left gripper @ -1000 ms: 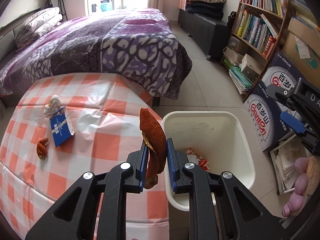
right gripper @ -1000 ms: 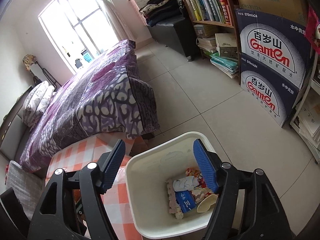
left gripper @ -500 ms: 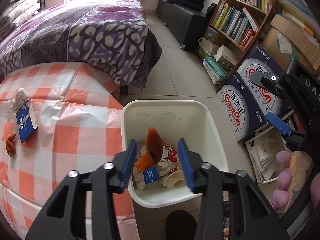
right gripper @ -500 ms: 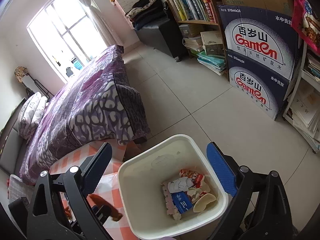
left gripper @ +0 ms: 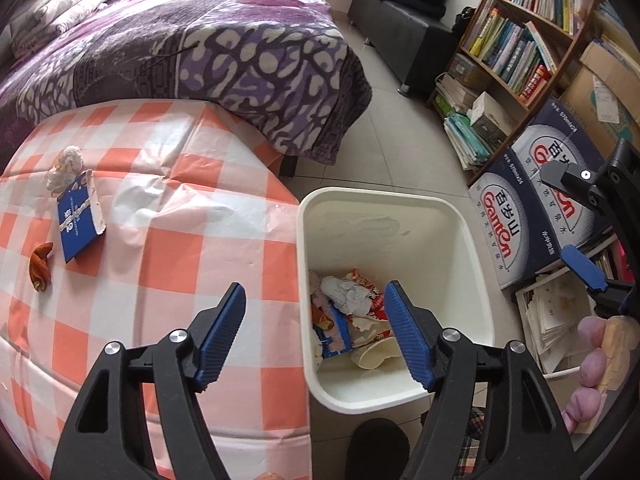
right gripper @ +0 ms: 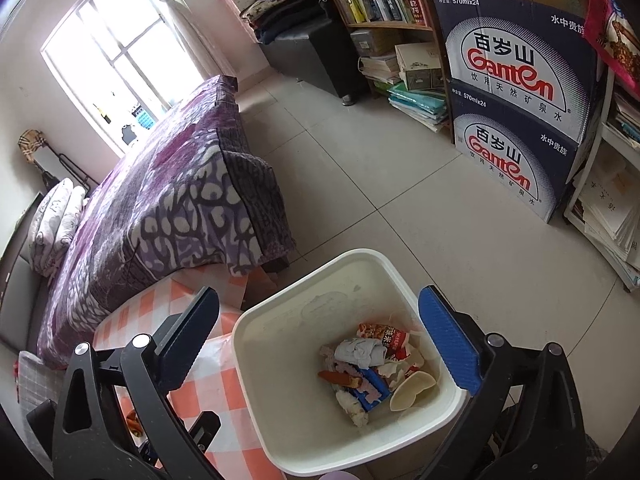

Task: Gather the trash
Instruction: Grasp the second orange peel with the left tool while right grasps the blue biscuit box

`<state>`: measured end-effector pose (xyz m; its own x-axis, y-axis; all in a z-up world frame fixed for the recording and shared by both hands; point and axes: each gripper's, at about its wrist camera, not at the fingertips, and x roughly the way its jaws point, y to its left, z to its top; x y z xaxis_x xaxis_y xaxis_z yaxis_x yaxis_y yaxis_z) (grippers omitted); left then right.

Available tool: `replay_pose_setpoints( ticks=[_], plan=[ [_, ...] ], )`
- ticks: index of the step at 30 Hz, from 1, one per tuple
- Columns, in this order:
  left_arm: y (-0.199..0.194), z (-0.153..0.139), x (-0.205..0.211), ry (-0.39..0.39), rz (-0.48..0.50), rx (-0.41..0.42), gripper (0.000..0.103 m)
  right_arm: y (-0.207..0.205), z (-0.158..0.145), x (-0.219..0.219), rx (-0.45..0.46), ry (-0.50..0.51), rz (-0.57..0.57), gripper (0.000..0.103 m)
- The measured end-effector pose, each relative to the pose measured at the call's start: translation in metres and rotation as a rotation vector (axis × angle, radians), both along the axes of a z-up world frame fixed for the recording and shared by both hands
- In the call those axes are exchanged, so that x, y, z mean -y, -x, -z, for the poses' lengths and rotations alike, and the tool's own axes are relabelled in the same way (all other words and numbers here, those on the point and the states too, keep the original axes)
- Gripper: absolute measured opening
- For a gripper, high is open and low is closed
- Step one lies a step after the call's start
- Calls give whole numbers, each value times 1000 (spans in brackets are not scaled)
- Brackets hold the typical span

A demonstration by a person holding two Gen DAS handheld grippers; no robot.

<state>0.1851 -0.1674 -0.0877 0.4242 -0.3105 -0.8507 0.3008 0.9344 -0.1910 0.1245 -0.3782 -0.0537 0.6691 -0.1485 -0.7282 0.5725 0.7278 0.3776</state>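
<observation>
Over the white bin [left gripper: 396,204], both pairs of tongs are seen spread wide and empty: the left tongs [left gripper: 314,334], whose jaws have just been opening, and the right tongs [right gripper: 326,348], likewise just opened to their widest. An orange peel [right gripper: 338,378] lies among the rubbish inside the bin. What is left to collect lies on the checked bench [left gripper: 168,216], up and to the left of the left tongs: a blue packet [left gripper: 78,218], long axis running away from the tongs, a crumpled tissue [left gripper: 64,168] touching its far end, and a small peel [left gripper: 40,266] just beside it. The left tongs are judged the nearer.
</observation>
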Motion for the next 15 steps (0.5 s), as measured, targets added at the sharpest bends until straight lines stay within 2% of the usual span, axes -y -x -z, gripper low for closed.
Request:
replay_pose_setpoints(
  ticks=[6,10,15],
  plan=[
    [-15,16,-29,-149,-109,-5,80,-15,18,-10,-92,-49,-44,96],
    [-33,29,-65,-203,-211,-41,81,-23,23,-23,-114,-48,-75,96],
    [-49,36,-117,-287,-330,-42,81,-35,30,-41,-146,-48,-121,96]
  ],
)
